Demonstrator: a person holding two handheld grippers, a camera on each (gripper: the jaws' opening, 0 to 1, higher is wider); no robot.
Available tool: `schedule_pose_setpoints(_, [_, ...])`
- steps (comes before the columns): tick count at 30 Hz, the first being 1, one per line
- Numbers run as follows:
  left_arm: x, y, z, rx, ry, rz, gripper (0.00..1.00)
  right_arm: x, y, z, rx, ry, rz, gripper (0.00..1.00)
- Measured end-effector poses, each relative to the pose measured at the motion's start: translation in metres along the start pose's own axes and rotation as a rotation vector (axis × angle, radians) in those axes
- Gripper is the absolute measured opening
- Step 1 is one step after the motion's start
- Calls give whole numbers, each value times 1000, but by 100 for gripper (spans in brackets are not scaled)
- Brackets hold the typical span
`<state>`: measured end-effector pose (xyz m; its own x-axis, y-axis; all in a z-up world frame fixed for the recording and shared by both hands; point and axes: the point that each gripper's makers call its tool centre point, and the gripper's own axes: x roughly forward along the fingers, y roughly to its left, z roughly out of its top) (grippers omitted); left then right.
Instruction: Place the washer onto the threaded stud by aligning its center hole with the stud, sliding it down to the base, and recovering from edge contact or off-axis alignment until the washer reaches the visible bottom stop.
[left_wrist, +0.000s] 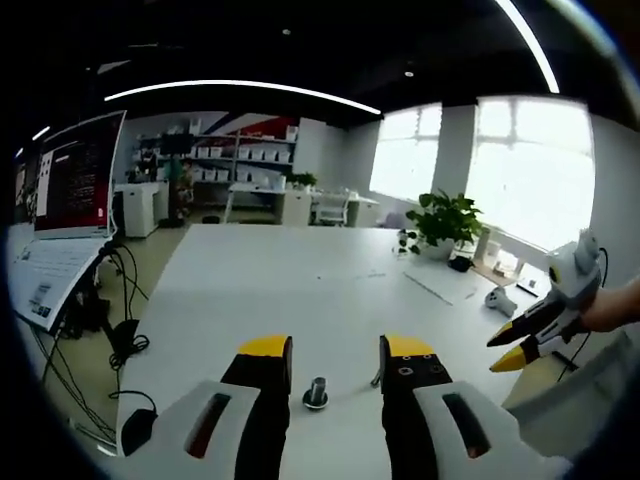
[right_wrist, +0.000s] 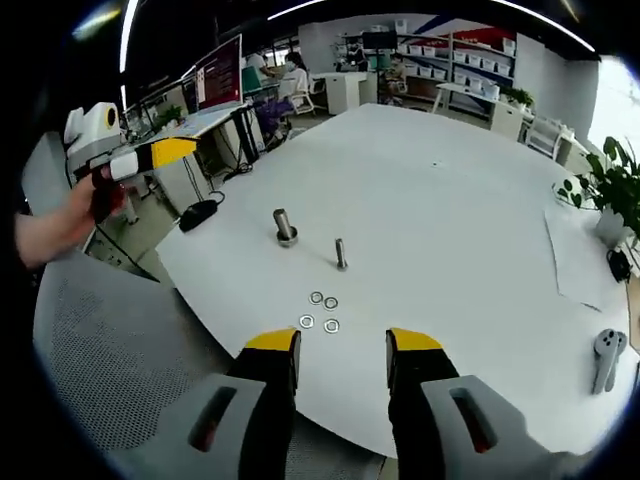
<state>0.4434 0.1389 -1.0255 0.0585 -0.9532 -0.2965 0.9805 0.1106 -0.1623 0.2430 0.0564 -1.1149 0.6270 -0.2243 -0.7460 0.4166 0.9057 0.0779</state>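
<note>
Four small washers (right_wrist: 318, 311) lie flat on the white desk (right_wrist: 450, 200), straight ahead of the right tool (right_wrist: 343, 345) and just past its tips. They sit close together in a little bunch. A bit farther ahead of that tool two metal posts stand straight up. The thin one is the threaded stud (right_wrist: 341, 253), almost in line with the washers. The fatter post (right_wrist: 285, 227) stands just beside it, off to the left in the right gripper view, on a round base.

The right tool looks like the nearer one to the washers, so I think it should do the picking up. Its two jaws are wide apart and hold nothing. They touch nothing.

In the left gripper view, the left tool (left_wrist: 336, 348) is also wide apart and holds nothing. A post with a round base (left_wrist: 316, 392) stands on the desk between its jaws, very near, but not touching them.

No washer is on the stud yet. The washers are thin and flat, so grabbing one by its edge may be tricky.
</note>
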Motion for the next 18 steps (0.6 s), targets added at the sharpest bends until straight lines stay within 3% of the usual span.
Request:
schedule_pose_setpoints(5, [-1, 5, -2, 5, 0, 14, 33, 22, 1, -10, -8, 32, 18, 37])
schedule_pose_setpoints(18, [-13, 0, -3, 15, 25, 18, 33, 44, -5, -12, 11, 77, 21, 37])
